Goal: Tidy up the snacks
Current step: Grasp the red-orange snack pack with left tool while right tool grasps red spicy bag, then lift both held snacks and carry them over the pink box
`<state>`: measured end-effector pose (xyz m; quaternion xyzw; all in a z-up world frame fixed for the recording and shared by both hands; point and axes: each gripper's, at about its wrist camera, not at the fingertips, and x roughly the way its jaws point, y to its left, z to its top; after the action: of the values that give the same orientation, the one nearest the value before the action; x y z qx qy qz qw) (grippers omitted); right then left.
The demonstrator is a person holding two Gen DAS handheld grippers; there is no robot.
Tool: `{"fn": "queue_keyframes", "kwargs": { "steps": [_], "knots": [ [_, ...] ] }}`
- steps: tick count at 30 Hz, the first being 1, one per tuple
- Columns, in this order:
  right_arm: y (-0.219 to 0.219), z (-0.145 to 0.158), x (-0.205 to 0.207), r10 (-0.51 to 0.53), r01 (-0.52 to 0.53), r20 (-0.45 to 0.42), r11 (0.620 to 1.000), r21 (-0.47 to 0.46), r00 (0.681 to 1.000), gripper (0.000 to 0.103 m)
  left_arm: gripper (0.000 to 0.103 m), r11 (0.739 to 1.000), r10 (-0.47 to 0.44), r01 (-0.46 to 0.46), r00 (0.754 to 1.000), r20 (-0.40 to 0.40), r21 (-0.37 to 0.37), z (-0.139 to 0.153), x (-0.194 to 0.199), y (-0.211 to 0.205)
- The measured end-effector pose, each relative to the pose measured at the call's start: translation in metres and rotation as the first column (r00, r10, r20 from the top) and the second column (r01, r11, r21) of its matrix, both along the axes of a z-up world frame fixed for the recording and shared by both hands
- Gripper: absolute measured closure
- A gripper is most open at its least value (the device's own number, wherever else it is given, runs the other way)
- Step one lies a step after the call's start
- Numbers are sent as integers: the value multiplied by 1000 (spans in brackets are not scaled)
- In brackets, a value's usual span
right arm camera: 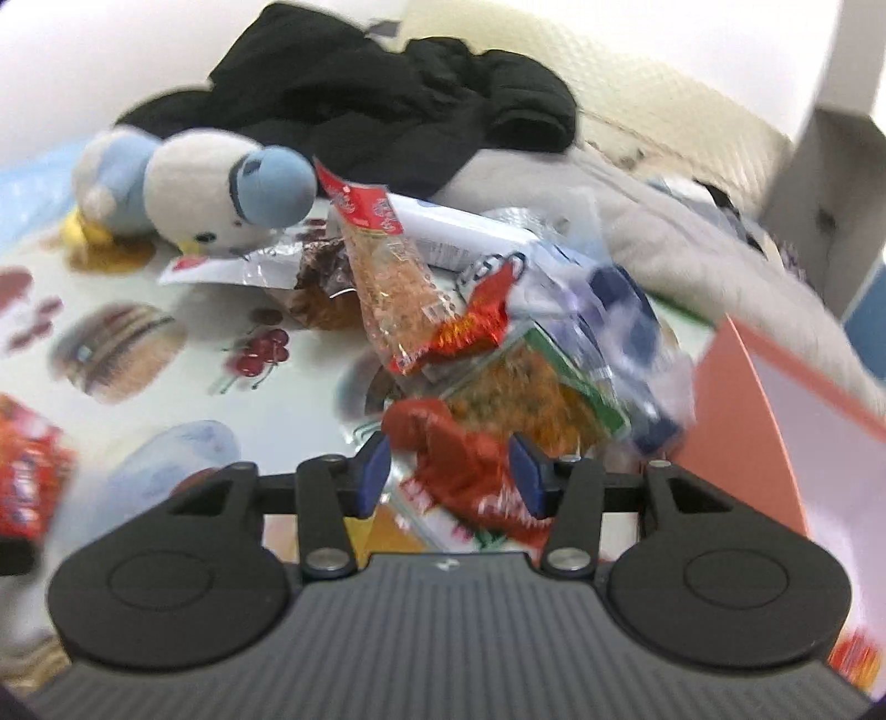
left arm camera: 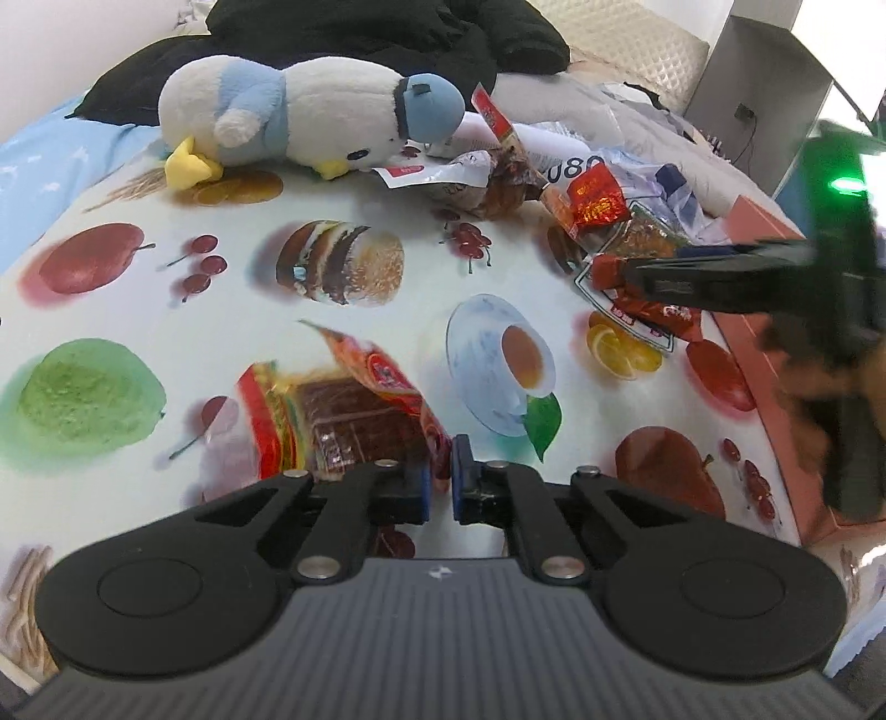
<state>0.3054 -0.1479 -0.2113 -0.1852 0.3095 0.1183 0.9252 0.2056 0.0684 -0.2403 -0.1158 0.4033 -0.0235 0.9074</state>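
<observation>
A red and yellow snack packet (left arm camera: 343, 410) with a dark brown slab inside lies on the fruit-print cloth (left arm camera: 166, 310). Its near right corner runs between the blue pads of my left gripper (left arm camera: 441, 484), which is shut on it. A heap of snack packets (left arm camera: 598, 205) lies at the far right. In the right wrist view a crumpled red packet (right arm camera: 454, 459) sits between the spread pads of my right gripper (right arm camera: 448, 476), with a slight gap at the left pad. That view is blurred. A green-edged packet (right arm camera: 531, 387) of orange pieces lies just behind it.
A white and blue plush bird (left arm camera: 310, 116) lies at the back left. Black clothing (left arm camera: 360, 33) is piled behind it. A pink box (left arm camera: 775, 399) stands along the right edge, close to the right gripper (left arm camera: 631, 271). Grey bedding (right arm camera: 692, 249) lies beyond the heap.
</observation>
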Motion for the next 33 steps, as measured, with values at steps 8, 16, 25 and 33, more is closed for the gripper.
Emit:
{"fn": "queue_keyframes", "kwargs": {
  "steps": [8, 16, 25, 33],
  "knots": [
    [29, -27, 35, 132, -151, -98, 964, -220, 986, 54, 97, 998, -34, 34, 999, 6, -44, 6, -19, -2],
    [26, -28, 34, 105, -125, -83, 951, -283, 991, 67, 99, 993, -89, 89, 996, 2, -75, 11, -39, -11],
    [1, 22, -45, 88, -93, -39, 984, -151, 995, 67, 100, 989, -130, 129, 992, -5, -76, 20, -71, -19],
    [-45, 45, -137, -47, 64, -135, 990, 125, 990, 67, 100, 985, -148, 144, 988, -40, -95, 25, -104, -25]
  ]
}}
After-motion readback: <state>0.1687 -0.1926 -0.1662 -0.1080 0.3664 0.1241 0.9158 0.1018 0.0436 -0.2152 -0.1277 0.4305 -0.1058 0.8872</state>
